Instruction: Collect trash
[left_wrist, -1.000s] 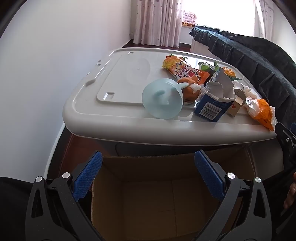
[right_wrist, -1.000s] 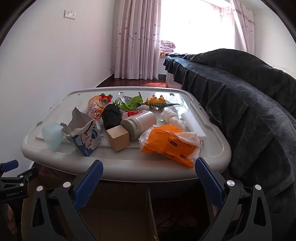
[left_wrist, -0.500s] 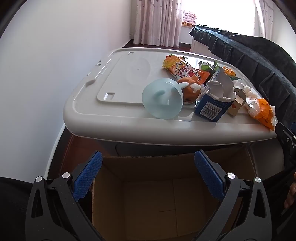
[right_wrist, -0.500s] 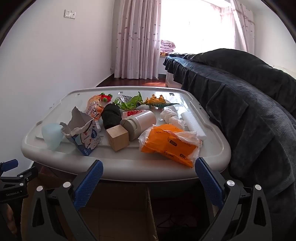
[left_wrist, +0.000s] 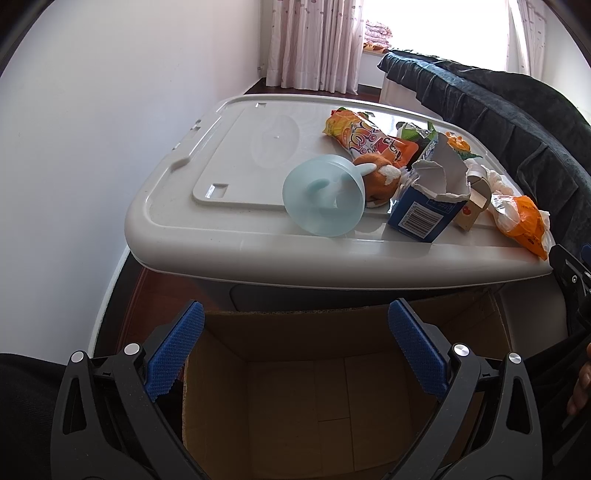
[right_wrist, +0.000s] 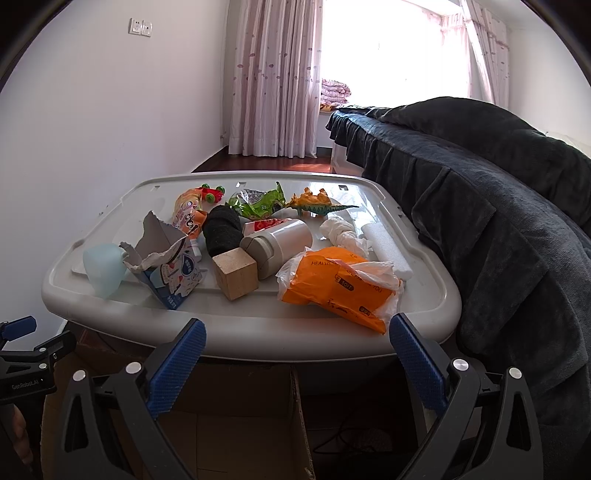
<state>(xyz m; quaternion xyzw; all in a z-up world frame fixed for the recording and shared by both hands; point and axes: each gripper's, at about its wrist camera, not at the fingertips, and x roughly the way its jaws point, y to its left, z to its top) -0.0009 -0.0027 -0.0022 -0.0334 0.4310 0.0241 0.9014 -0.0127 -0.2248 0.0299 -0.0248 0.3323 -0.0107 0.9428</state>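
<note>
Trash litters the bin lid beyond both gaping, empty claws.

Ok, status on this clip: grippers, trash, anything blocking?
Left gripper open over the cardboard box. Right gripper open, empty. Orange bag and torn carton on bin lid, untouched. Nothing blocking.

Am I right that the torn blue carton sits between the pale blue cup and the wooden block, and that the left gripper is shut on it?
Not quite. The torn blue carton does sit between the pale blue cup and the wooden block, but the left wrist view shows the left gripper open and empty over the cardboard box.
</note>
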